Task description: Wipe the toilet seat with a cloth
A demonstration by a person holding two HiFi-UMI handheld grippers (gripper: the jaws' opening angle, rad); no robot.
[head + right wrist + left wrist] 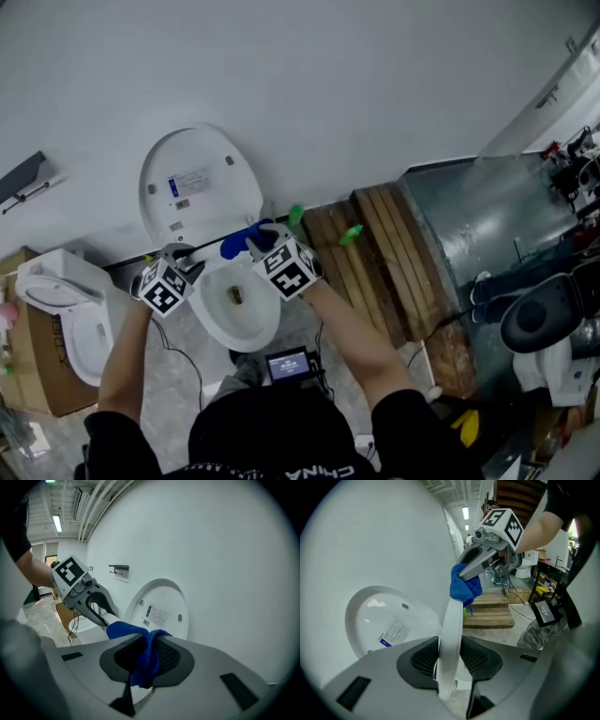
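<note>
Against a plain white wall (328, 84), a toilet bowl (234, 314) with lid (197, 183) up. Clamped between the pads of the left tool (451, 660): the white toilet seat (452, 616), edge-on. Pinched in the right tool (145, 658): a bunched blue cloth (126, 630), pressed against the seat's far edge, near the lid.

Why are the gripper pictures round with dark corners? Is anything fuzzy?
Left gripper view: fisheye bulge, black corners, toilet seat sharp between the jaws. Right gripper view: same bulge, blue cloth in the jaws clear too. Head view: even light, no glare.
</note>
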